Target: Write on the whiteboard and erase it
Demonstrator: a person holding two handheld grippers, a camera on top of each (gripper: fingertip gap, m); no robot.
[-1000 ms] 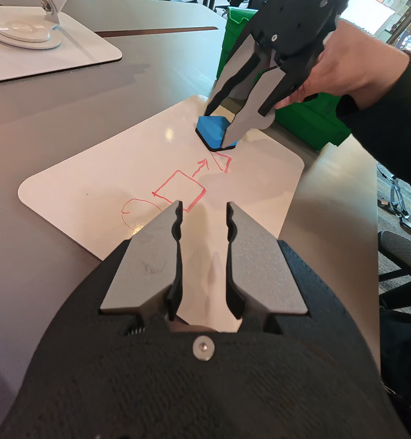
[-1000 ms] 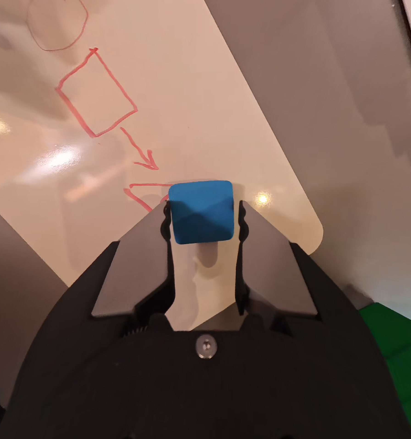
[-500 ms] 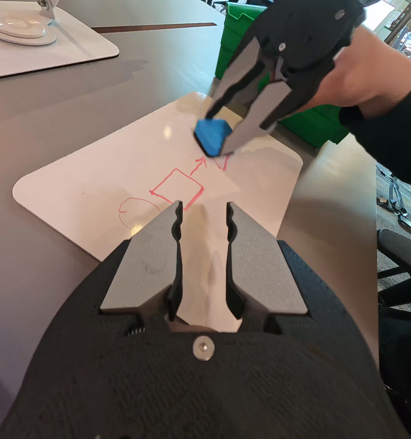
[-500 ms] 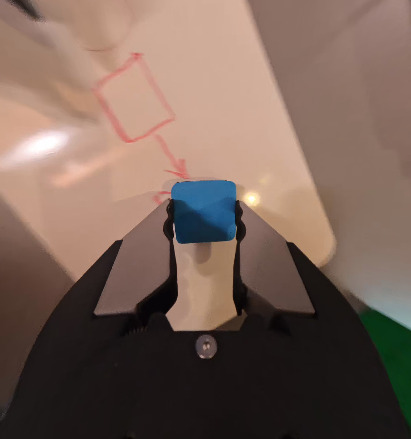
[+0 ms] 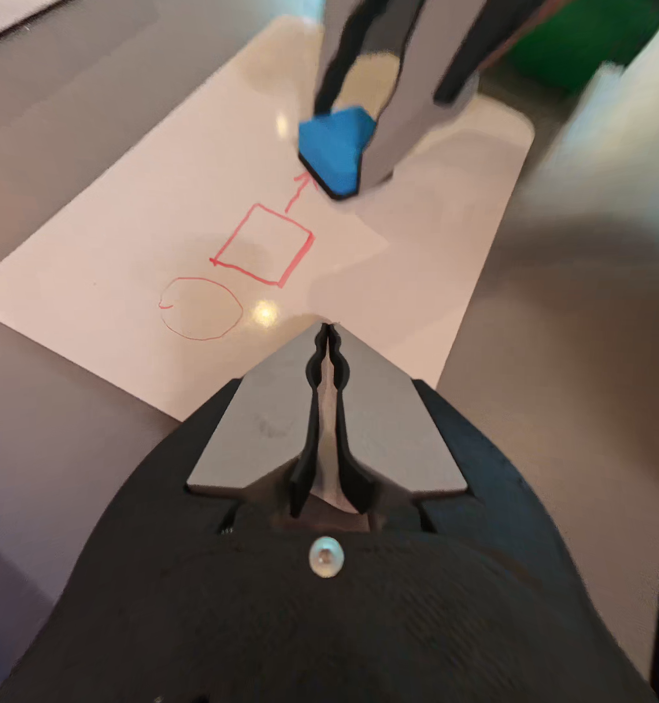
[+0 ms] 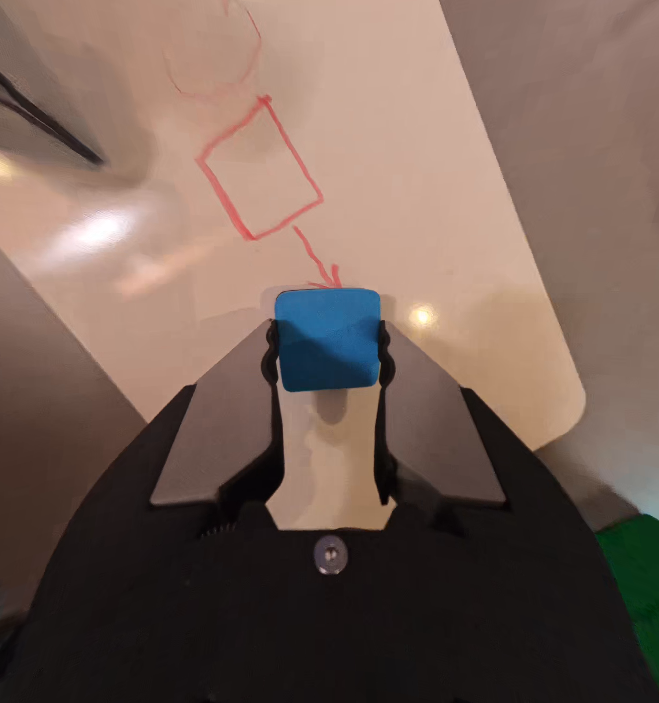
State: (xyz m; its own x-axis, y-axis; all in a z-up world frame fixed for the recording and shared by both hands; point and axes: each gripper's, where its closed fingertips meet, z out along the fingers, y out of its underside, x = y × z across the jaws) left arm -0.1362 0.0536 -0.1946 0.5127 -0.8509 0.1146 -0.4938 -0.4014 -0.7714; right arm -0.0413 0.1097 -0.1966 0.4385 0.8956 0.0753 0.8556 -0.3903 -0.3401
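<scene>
A white whiteboard [image 5: 103,213] lies flat on the grey table and also shows in the right wrist view [image 6: 396,159]. Red marker drawings are on it: a circle [image 5: 200,308], a square [image 5: 263,245] and an arrow [image 5: 301,190]. My right gripper [image 6: 327,342] is shut on a blue eraser [image 6: 327,338] and presses it on the board at the arrow's head. In the left wrist view that eraser [image 5: 333,150] sits at the arrow tip, held by the right gripper [image 5: 362,129]. My left gripper [image 5: 327,329] is shut and empty, above the board's near edge.
A green bin [image 5: 571,49] stands beyond the board's far right corner and shows at the lower right of the right wrist view [image 6: 647,582]. Grey table [image 5: 53,95] surrounds the board. A corner of another white board [image 5: 0,19] lies at the far left.
My left gripper has closed from open and moved forward over the board. My right gripper has slid the eraser along the board over the shape beyond the arrow, which no longer shows.
</scene>
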